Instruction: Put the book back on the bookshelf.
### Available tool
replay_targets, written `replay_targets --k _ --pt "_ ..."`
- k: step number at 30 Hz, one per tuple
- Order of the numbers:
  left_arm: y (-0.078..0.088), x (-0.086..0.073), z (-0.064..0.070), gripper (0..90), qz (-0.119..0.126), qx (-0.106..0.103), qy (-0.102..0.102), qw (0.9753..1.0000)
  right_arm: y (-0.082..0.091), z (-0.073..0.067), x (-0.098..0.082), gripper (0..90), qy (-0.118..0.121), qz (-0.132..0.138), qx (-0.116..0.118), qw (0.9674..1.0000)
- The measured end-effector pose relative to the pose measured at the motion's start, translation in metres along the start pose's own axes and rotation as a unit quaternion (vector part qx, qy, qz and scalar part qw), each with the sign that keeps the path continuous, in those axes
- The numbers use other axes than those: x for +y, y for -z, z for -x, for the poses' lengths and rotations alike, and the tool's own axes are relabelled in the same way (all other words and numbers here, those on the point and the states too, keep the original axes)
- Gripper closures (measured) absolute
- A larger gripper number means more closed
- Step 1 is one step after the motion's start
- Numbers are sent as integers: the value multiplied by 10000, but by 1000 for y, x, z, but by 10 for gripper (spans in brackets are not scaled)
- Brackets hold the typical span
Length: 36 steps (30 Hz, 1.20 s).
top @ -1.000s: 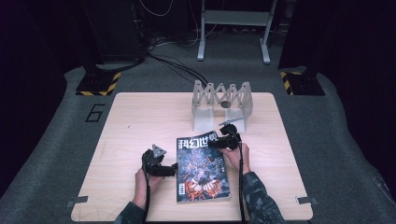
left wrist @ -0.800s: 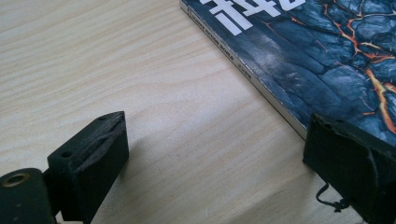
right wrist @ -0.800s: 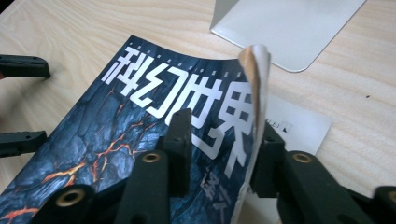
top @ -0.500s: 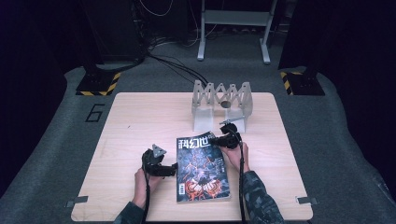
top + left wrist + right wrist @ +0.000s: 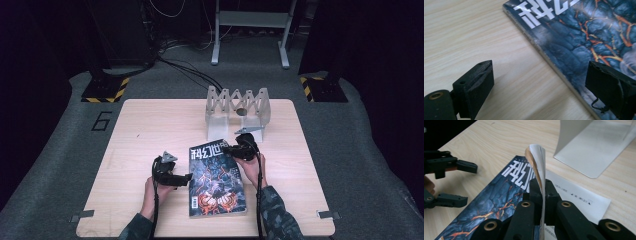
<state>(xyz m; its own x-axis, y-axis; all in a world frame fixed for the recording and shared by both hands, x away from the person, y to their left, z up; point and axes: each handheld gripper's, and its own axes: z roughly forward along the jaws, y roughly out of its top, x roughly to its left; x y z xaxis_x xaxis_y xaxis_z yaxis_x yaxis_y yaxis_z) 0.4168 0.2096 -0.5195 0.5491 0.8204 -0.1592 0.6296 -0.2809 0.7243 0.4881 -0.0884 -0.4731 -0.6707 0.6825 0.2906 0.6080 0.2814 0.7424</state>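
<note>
On the near half of the wooden table (image 5: 150,125) a magazine (image 5: 216,182) with a dark, lava-cracked cover lies flat, its white title at the far end. At its left edge the left gripper (image 5: 186,176) rests low over the wood; the high view gives only its dark body and the hand behind it, while the left gripper view shows its jaws standing well apart, one over bare table and one over the cover, with the magazine's (image 5: 584,37) spine edge running between them and neither pad pressing on it. At the far right corner of the magazine the right gripper (image 5: 231,148) has just been closing, and its jaws are now clamped on the cover. The high view makes that corner a dark blur, but the right gripper view shows the cover corner (image 5: 537,160) curled upright between the pads, a printed inner page (image 5: 579,197) bared beneath it, and the left gripper (image 5: 465,182) farther off. Just beyond, a grey zigzag metal rack (image 5: 239,107) stands toward the far edge
</note>
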Motion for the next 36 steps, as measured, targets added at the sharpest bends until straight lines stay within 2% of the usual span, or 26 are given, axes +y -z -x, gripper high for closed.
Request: replay_targets --k 2,3,5,9,15,23,26,28,29,31,32,36 --pt "-1 2 0 80 -20 -127 -6 9999 5 -8 2 885 163 94 25 9998" --pt "-2 3 1 80 23 -136 50 9999 5 -8 2 885 163 94 25 9998" --pt "-4 6 2 81 -40 -301 4 9995 7 -14 3 886 254 160 9 9995" --pt "-9 9 4 83 -14 -489 128 9987 15 -24 6 886 483 363 55 9982" --pt "-17 15 8 91 -46 -771 167 9969 22 -30 6 886 573 499 69 9971" --pt "-25 20 11 137 -116 -855 132 9962 30 -36 3 887 655 699 120 9953" --pt "-27 21 12 149 -57 -859 139 9962 31 -36 2 887 652 723 146 9951" --pt "-27 21 13 168 -47 -929 115 9956 31 -36 2 887 657 733 141 9950" --pt "-27 21 14 208 -64 -1004 116 9949 30 -35 1 887 637 745 149 9951" --pt "-27 21 14 225 -88 -993 102 9950 29 -35 1 887 580 720 139 9956" --pt "-28 21 14 227 -74 -973 84 9952 28 -33 0 887 628 735 149 9952" --pt "-27 22 15 271 -80 -877 53 9961 24 -24 -4 886 426 717 112 9965"
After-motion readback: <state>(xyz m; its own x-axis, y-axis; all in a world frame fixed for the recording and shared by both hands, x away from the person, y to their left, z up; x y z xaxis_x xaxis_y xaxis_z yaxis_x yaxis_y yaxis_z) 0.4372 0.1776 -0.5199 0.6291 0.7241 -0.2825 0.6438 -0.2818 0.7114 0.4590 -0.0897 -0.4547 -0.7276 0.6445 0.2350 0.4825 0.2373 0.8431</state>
